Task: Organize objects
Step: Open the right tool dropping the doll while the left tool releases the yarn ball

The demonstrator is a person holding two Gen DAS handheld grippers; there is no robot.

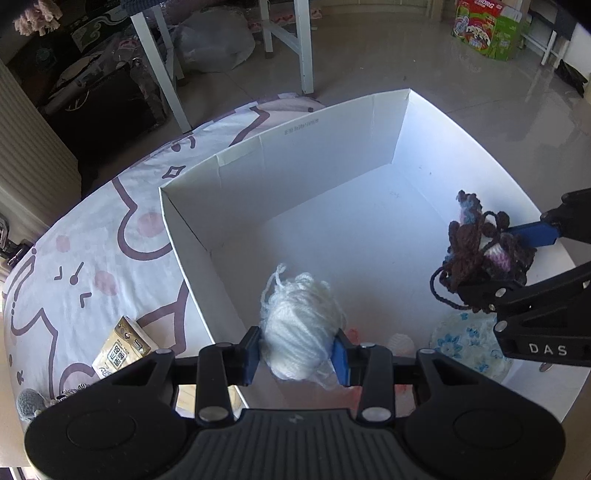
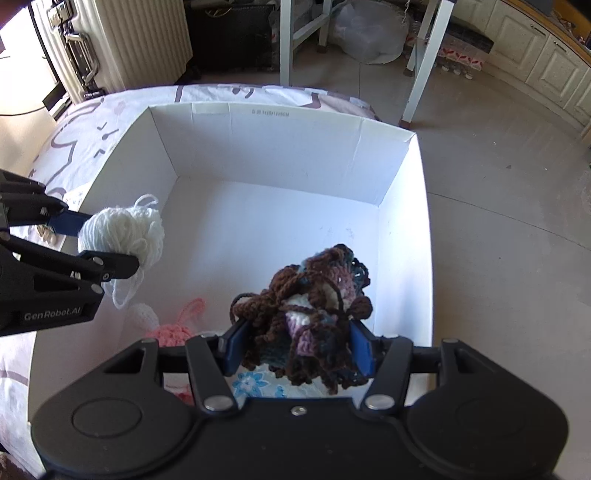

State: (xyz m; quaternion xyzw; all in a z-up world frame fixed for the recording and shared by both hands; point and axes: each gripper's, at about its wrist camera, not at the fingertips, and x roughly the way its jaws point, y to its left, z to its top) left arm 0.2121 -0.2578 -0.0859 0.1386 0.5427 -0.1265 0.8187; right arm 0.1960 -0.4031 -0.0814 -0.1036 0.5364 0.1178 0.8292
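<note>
A large white open box (image 1: 280, 162) (image 2: 258, 147) stands on a patterned cloth. My left gripper (image 1: 299, 354) is shut on a ball of white yarn (image 1: 299, 332) and holds it above the box's near left part; it also shows in the right wrist view (image 2: 122, 232). My right gripper (image 2: 295, 347) is shut on a brown, blue and purple crochet piece (image 2: 314, 310) above the box's near right part; the piece also shows in the left wrist view (image 1: 484, 254). On the box floor lie a pink crochet item (image 2: 173, 328), a small white crochet item (image 2: 142, 314) and a blue-flowered piece (image 1: 465, 343) (image 2: 255, 382).
The cloth (image 1: 92, 258) has pink and purple drawings. A gold packet (image 1: 122, 349) and a grey knitted item (image 1: 29, 402) lie on it left of the box. Beyond stand white table legs (image 1: 291, 44), a plastic bag (image 1: 214, 40), a ribbed suitcase (image 2: 140, 40) and a colourful carton (image 1: 487, 29).
</note>
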